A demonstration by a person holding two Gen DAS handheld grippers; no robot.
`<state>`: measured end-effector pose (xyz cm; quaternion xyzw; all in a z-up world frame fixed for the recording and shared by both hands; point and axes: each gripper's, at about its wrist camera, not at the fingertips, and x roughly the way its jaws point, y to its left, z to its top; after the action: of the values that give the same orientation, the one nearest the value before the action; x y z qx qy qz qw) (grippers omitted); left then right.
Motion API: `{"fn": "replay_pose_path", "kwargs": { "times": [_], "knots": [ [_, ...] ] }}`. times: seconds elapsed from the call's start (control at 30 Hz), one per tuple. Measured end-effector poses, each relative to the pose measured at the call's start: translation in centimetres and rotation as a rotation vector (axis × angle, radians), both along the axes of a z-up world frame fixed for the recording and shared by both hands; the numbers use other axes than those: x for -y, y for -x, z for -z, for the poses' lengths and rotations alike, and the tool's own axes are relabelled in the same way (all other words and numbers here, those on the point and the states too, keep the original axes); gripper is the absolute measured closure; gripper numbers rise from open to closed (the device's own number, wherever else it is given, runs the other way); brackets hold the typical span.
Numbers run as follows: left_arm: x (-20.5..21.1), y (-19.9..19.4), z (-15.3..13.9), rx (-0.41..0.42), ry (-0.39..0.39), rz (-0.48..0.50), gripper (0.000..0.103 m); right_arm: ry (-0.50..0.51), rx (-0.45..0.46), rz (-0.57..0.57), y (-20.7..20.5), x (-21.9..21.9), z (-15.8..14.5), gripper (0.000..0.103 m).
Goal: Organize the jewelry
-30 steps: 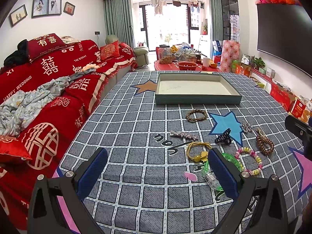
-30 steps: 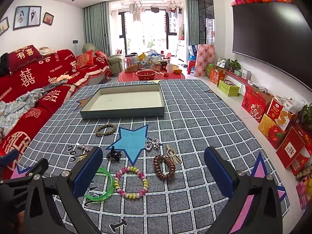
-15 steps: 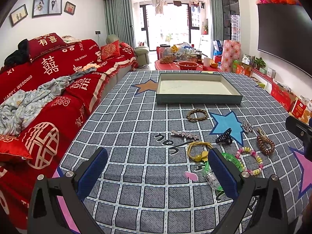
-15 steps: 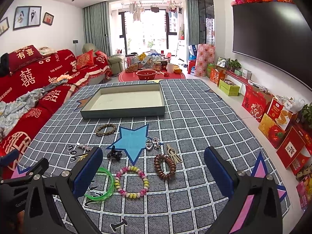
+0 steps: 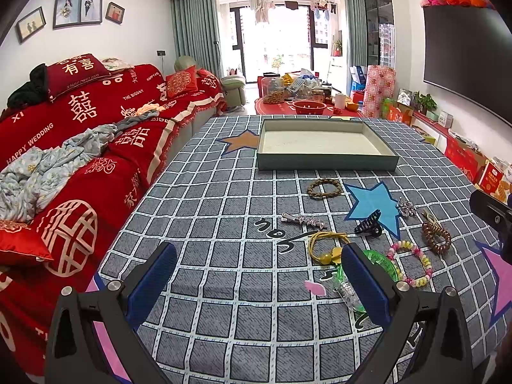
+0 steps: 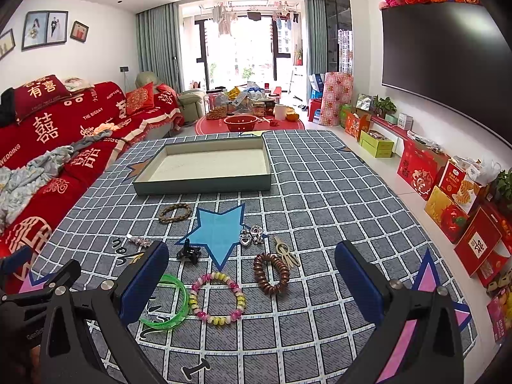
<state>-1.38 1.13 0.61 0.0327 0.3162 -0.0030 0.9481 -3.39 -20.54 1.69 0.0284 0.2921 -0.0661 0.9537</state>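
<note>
A red sofa (image 5: 80,134) runs along the left; a dark television (image 6: 448,64) hangs right; red gift boxes (image 6: 464,204) line the floor below.

On my left-wrist feed, the red sofa cover (image 5: 96,134) reads "HAPPY WEDDING", "THE BIGDAY" and "XI" beside large double-happiness characters, 囍. A red cushion (image 5: 78,72) on the sofa back carries "有喜". My right-wrist feed shows part of a maker's mark, "GenRo", on the left gripper (image 6: 35,336) body, the rest cut off. Lettering on the grey checked tablecloth (image 6: 320,192) and the red gift boxes (image 6: 476,246) I cannot read.
</note>
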Motion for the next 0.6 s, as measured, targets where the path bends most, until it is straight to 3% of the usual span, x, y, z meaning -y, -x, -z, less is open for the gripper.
{"fn": "replay_pose_path", "kwargs": {
  "times": [0.6],
  "knots": [
    [0.06, -0.11, 0.17, -0.011, 0.001, 0.000, 0.000, -0.006, 0.003, -0.005, 0.20, -0.47, -0.22, 0.000]
  ]
}}
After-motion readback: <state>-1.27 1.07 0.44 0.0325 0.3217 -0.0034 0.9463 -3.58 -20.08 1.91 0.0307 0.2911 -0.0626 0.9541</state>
